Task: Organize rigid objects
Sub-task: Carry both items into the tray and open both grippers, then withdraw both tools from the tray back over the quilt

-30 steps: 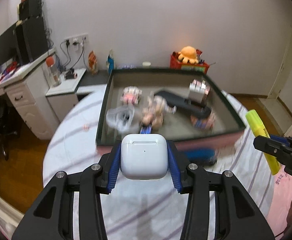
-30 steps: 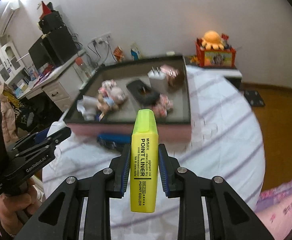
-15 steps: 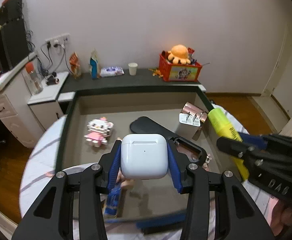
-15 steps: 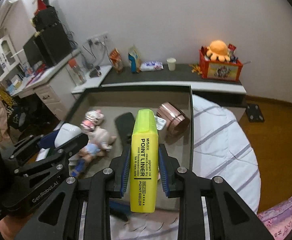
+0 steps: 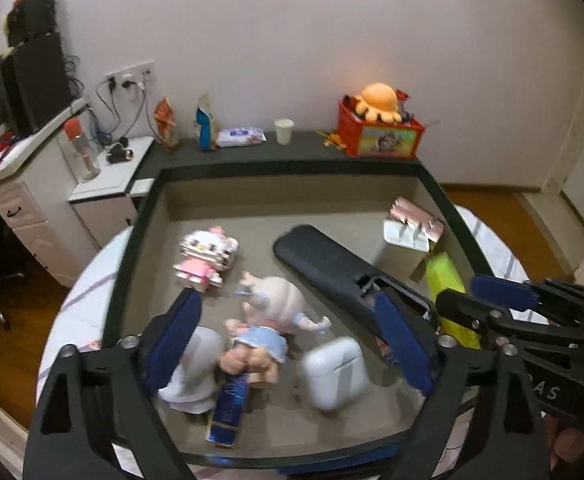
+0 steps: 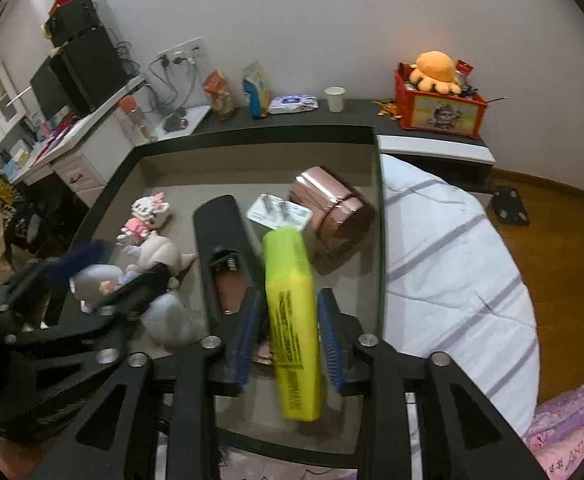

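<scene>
Dark-rimmed tray (image 5: pixel 438 196) holds glossy rounded white case (image 5: pixel 335 374) and boxy yellow highlighter (image 6: pixel 292 316).

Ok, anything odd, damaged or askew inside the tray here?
Yes: the black remote in the tray has its battery cover off, with the spring and empty compartment exposed. The yellow highlighter sits tilted between the right gripper's parted fingers, blurred, apparently just let go. The white earbud case also looks blurred.

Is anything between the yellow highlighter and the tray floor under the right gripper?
Nothing visible blocks it. The highlighter sits blurred between the right gripper's open pads, over bare tray floor. The black remote lies alongside to its left, the copper roll beyond its tip.
</scene>
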Demonstrator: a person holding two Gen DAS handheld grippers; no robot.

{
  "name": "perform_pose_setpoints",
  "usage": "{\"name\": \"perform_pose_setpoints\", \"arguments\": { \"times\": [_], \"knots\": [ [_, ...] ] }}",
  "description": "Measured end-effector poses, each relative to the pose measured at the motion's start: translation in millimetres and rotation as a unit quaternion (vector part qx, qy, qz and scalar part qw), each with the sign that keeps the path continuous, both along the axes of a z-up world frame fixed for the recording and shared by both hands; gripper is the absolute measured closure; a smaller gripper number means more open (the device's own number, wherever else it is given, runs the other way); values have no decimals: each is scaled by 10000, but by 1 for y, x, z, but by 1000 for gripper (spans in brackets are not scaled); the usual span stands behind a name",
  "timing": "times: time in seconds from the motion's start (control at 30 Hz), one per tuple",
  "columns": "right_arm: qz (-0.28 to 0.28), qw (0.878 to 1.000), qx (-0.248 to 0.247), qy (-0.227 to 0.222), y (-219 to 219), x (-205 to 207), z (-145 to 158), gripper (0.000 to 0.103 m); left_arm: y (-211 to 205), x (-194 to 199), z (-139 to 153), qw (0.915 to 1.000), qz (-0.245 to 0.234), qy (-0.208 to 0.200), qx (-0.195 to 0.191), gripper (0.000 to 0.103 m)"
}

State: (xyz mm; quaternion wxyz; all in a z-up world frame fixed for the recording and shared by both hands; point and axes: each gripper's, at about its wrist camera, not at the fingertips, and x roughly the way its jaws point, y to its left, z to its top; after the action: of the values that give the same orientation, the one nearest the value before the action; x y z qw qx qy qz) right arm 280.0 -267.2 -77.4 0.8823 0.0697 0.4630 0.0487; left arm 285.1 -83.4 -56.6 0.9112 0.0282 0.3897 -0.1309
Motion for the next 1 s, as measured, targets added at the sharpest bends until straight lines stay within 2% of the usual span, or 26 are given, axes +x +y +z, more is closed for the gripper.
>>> {"name": "perform_pose_setpoints", "arguments": {
  "times": [0.03,0.1,0.17,0.23,0.37,0.5,0.63,0.77,0.9,1.0],
  "knots": [
    [-27,10000,22,-32,-2,-2,1,45,5,1,1,10000,20,6,-63,5],
    [16,9999,127,-112,-3,-7,6,38,12,-4,6,9999,124,-32,-102,2],
    [36,9998,0,-182,2,-13,12,32,19,-12,13,9996,235,-94,-81,1],
    [30,9994,-121,-324,7,-22,19,22,27,-22,20,9991,390,-182,-42,1],
    [-5,9988,41,-486,8,-42,30,22,43,-47,32,9959,786,-307,327,0],
    [-93,9980,127,-607,8,-69,43,22,54,-73,42,9931,907,-494,556,0],
    [-86,9969,55,-786,12,-102,56,22,70,-106,46,9933,916,-570,416,0],
    [-85,9960,-39,-894,16,-139,61,22,82,-137,39,9945,905,-454,253,0],
    [-91,9964,-167,-825,19,-174,53,22,87,-161,23,9954,909,-224,184,0],
    [-117,9974,-76,-702,16,-195,40,22,90,-179,11,9954,945,-77,119,0]
  ]
}}
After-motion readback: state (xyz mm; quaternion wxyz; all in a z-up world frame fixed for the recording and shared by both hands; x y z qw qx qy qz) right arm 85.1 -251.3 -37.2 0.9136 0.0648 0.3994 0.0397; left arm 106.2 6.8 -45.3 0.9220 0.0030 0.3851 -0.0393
